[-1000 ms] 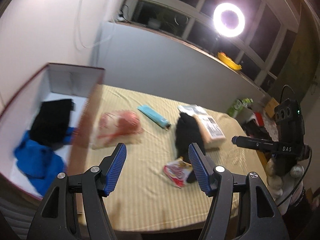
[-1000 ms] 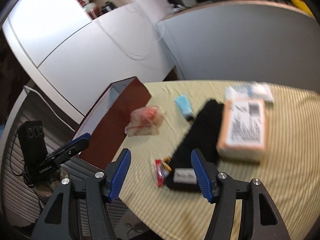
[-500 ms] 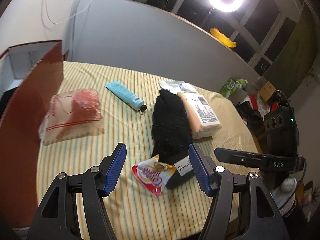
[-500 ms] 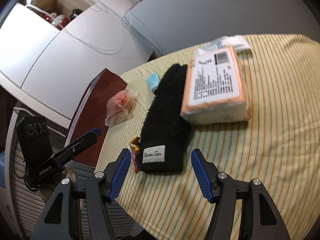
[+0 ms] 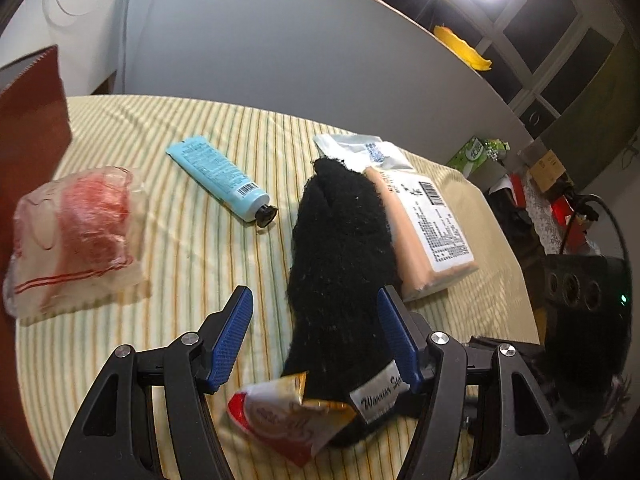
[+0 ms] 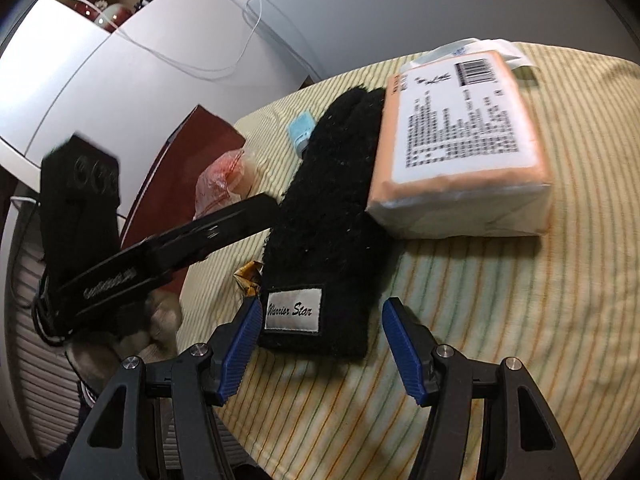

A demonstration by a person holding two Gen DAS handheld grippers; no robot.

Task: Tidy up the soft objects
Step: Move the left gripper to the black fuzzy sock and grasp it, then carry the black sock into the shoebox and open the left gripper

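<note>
A black fuzzy knit piece [image 5: 340, 264] with a white "Warrior Star" label [image 6: 294, 308] lies lengthwise on the striped yellow tablecloth [image 5: 192, 264]. My left gripper [image 5: 316, 320] hangs open over its near half. The right blue pad is beside the knit and the left pad stands well clear. My right gripper [image 6: 322, 332] is open too, with the label end just ahead between its blue fingers [image 6: 240, 344]. A red and gold snack packet [image 5: 288, 416] pokes out from under the knit's label end.
A peach tissue pack [image 6: 456, 136] leans on the knit's far side, with a white packet [image 5: 360, 148] behind it. A blue tube [image 5: 222, 178] and a clear bag with red contents [image 5: 76, 236] lie left. A red-brown box wall [image 5: 28, 128] stands at the table's left edge.
Both grippers have come down and closer to the black knit piece. The left view has swung right, away from the open box with clothes. The jaws look unchanged.
</note>
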